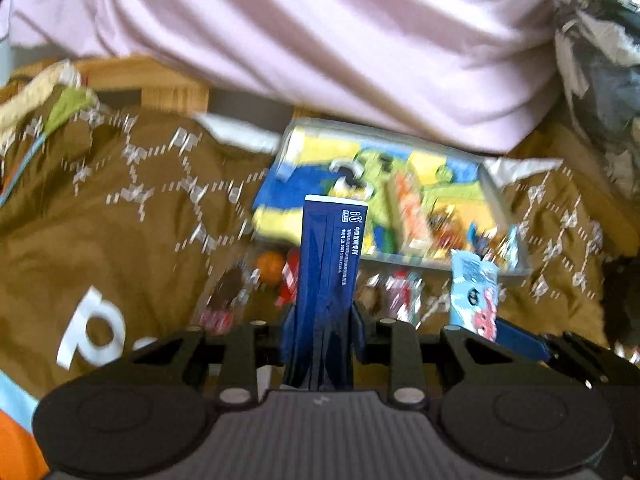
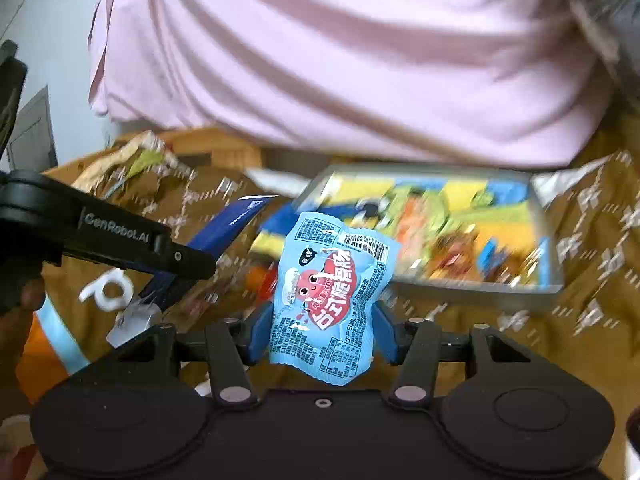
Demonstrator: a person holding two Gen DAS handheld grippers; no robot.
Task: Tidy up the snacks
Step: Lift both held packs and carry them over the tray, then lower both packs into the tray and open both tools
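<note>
A stiff dark blue carton [image 1: 326, 276] is clamped upright in the left gripper [image 1: 322, 332] jaws, its base hidden between them. A crinkled light blue snack packet [image 2: 326, 300] is pinched by the right gripper [image 2: 322, 336] at lower centre. Behind — heavily blurred — a clear tray [image 2: 520, 290] of bright wrappers is seen on brown patterned fabric [image 1: 132, 208]; loose sweets [image 1: 268, 266] can barely be made out.

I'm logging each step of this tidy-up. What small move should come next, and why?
Probably carry the right claw forward over the clear box and release: it already grips the light blue packet, and the box holding other snacks lies just ahead.
</note>
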